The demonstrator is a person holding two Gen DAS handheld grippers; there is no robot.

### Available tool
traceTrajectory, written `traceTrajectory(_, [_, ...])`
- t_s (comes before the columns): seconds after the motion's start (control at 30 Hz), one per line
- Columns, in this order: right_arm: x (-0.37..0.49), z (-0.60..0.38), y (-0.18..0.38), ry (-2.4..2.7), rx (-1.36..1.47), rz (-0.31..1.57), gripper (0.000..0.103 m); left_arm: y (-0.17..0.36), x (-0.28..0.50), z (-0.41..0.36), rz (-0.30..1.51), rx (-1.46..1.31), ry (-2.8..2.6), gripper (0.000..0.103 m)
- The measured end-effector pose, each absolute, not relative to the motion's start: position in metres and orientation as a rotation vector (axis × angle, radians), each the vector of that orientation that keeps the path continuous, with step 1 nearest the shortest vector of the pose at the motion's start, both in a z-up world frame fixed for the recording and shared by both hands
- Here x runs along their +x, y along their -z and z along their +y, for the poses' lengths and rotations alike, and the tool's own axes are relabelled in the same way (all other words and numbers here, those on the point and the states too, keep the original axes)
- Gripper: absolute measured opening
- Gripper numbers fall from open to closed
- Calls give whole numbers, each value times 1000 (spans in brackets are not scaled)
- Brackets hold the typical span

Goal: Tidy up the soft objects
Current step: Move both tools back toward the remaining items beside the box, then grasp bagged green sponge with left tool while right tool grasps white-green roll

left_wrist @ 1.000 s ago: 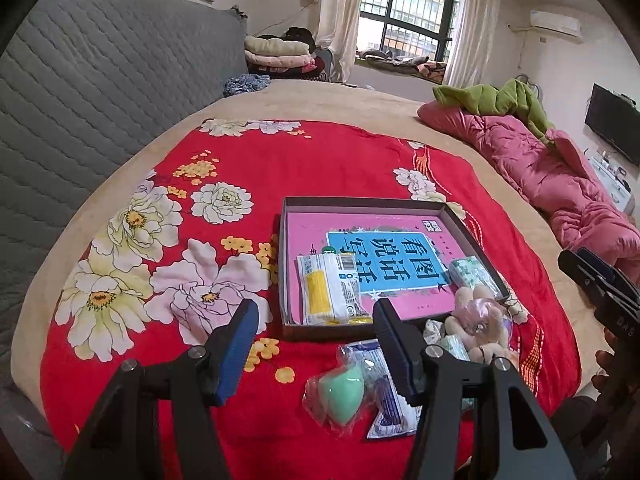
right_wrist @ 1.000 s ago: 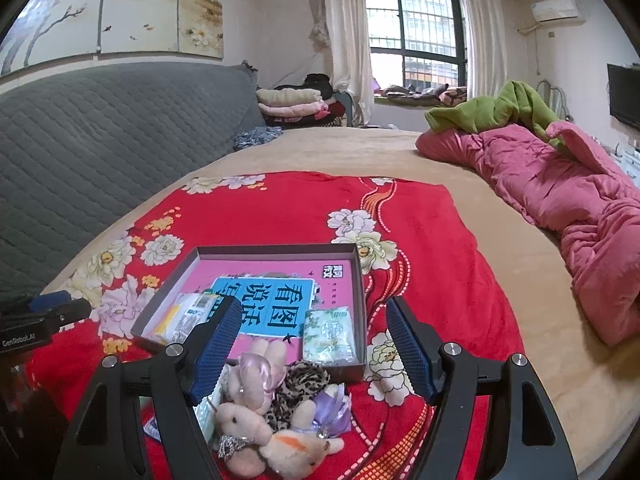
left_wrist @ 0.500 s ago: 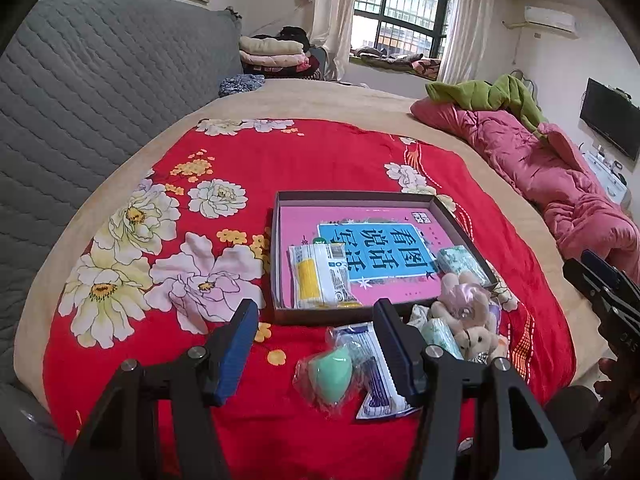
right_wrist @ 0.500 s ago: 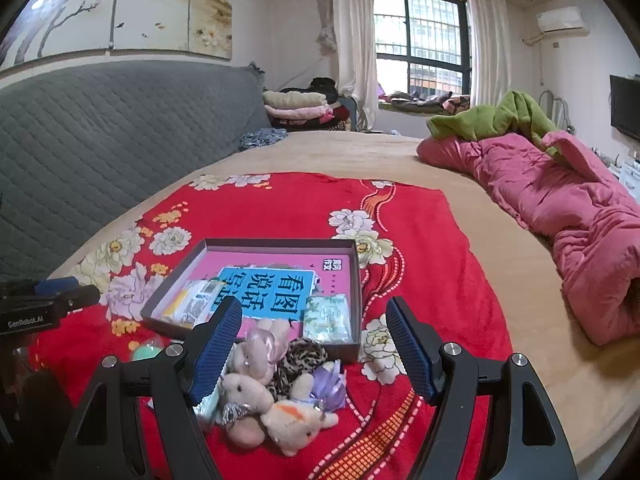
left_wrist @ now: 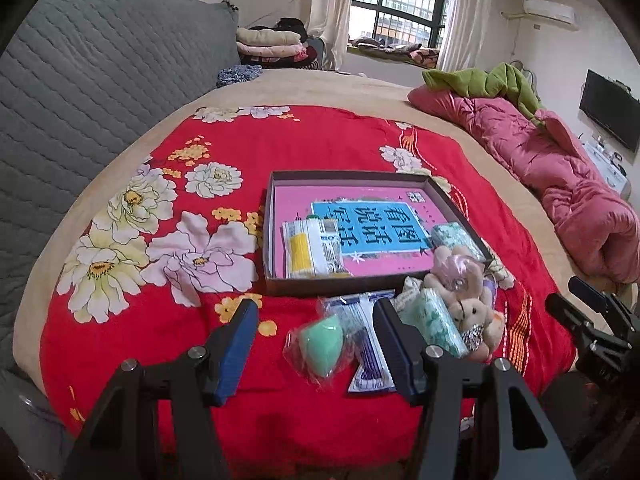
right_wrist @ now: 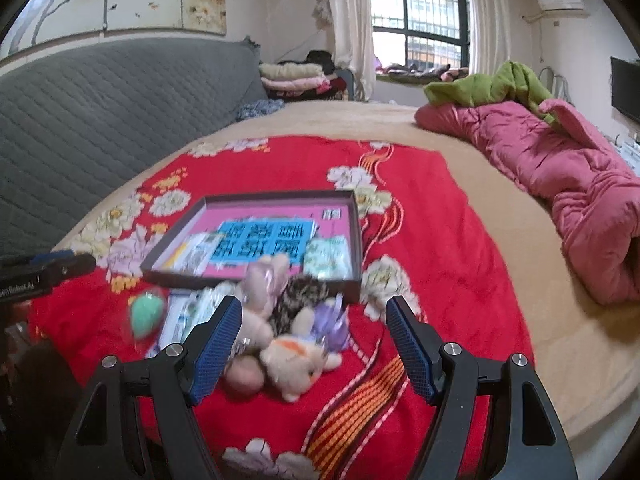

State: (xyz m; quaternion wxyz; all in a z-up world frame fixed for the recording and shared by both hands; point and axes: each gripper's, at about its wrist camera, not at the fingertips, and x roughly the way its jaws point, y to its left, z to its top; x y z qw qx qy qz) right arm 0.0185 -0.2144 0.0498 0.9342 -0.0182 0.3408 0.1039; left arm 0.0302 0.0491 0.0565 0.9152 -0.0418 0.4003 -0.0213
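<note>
A shallow dark box [left_wrist: 276, 184] [right_wrist: 356, 236] with a pink-and-blue printed bottom lies on the red floral blanket [left_wrist: 320, 140]. Inside it are a yellow-and-white packet [left_wrist: 310, 248] and a green tissue pack [left_wrist: 454, 238] [right_wrist: 328, 258]. In front of the box lie a bagged green sponge [left_wrist: 320, 340] [right_wrist: 146, 316], a blue-white packet [left_wrist: 366, 336], another green tissue pack [left_wrist: 434, 320] and a pile of small plush toys [left_wrist: 464, 292] [right_wrist: 284, 320]. My left gripper [left_wrist: 316, 336] is open and empty above the sponge. My right gripper [right_wrist: 310, 328] is open and empty above the plush toys.
A grey quilted headboard [left_wrist: 100, 72] stands on the left. A pink quilt [left_wrist: 560, 184] with a green blanket [left_wrist: 484, 84] lies along the bed's right side. Folded clothes [left_wrist: 272, 44] are stacked at the far end. The right gripper shows at the left view's right edge [left_wrist: 592, 320].
Both grippers have drawn back and up from the bed, so the box and loose items sit farther away. Both stay open. The right view is blurred by motion.
</note>
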Motion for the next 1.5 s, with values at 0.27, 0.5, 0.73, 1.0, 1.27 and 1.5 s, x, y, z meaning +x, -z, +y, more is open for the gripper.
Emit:
traceTrajectory(0.27, [9, -203, -45, -243, -59, 707, 76, -48, 21, 45, 854, -82, 48, 59])
traceTrajectory(0.5, [3, -191, -46, -286, -66, 703, 76, -39, 15, 41, 879, -74, 53, 59])
traceTrajectory(0.73, [-3, -168, -40, -367, -93, 718, 76, -25, 15, 38, 910, -67, 62, 59])
traceTrajectory(1.0, [3, -151, -25, -424, -74, 766, 76, -11, 21, 39, 944, -71, 68, 59])
traceTrajectory(1.27, [10, -147, -15, -435, -30, 796, 76, 2, 27, 44, 962, -77, 64, 59])
traceTrajectory(1.5, [19, -144, -8, -441, 4, 816, 76, 10, 35, 51, 965, -113, 65, 59])
